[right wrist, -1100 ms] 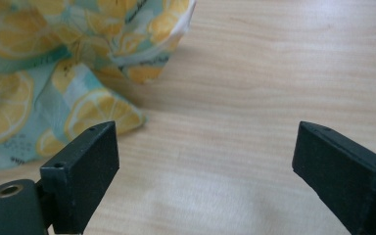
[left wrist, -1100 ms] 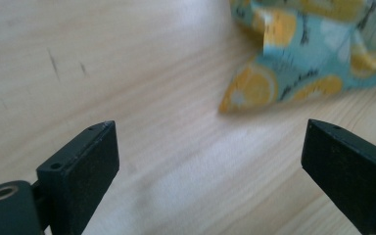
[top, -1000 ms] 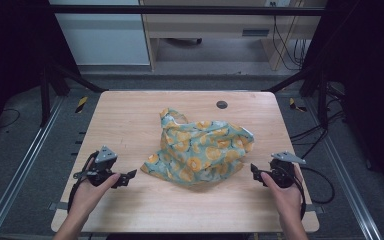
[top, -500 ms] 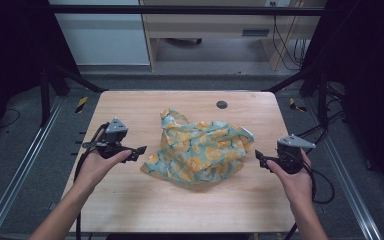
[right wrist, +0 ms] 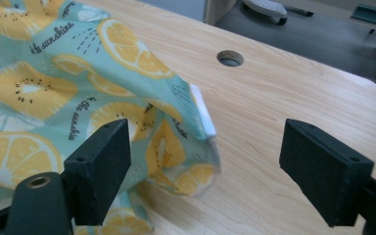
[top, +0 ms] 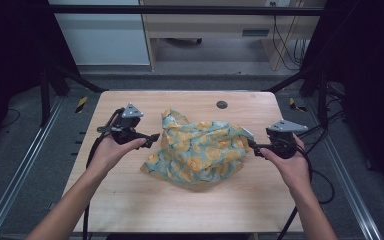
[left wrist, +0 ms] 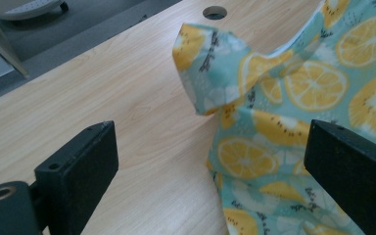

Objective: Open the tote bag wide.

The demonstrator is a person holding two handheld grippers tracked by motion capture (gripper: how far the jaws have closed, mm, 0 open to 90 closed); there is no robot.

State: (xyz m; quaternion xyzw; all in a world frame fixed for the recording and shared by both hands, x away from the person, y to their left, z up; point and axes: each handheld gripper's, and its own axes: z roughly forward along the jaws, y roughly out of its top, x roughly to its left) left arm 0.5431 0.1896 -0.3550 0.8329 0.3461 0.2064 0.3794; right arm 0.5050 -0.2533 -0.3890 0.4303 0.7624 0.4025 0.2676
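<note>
A crumpled cloth printed with lemon slices lies heaped in the middle of the desk. The left tongs hover just beside its left edge and the right tongs just beside its right edge; both stand wide, holding nothing.

The step in hand looks like taking hold of the cloth at two opposite edges. To do it well, each pair of tongs should close on a single layer at a hem or corner, not on a bunched fold, so the cloth can be drawn flat afterwards. The left should aim for the raised flap, the right for the turned-over edge.

The high view gives the whole heap and how both tongs flank it, plus a round hole in the desk beyond. The left gripper view shows that flap standing up off the wood. The right gripper view reveals a white hem and small printed lettering, too fine for the high view.
</note>
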